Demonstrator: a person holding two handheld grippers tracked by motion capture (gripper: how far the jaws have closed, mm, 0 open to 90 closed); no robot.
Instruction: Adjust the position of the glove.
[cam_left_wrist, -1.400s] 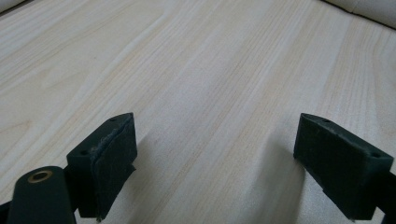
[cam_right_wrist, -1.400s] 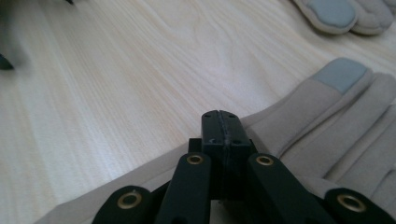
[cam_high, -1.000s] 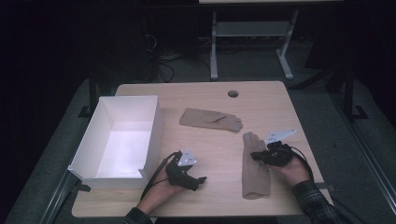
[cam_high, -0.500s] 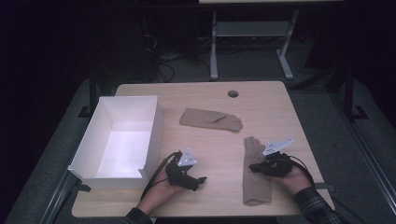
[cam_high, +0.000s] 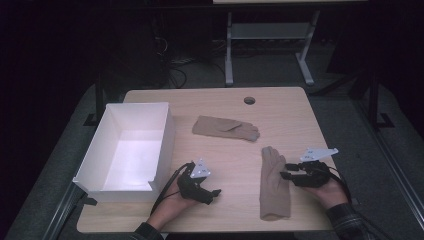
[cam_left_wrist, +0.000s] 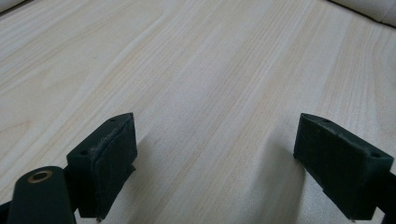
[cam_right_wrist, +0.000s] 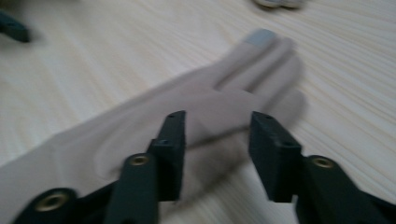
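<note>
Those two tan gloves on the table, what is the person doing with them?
A person sits at a wooden table holding a gripper in each hand. The right gripper is at the near glove, jaws open around its edge, not yet closed. The left gripper rests open over bare wood. The far glove lies untouched, and a white box stands empty at the left.
</note>
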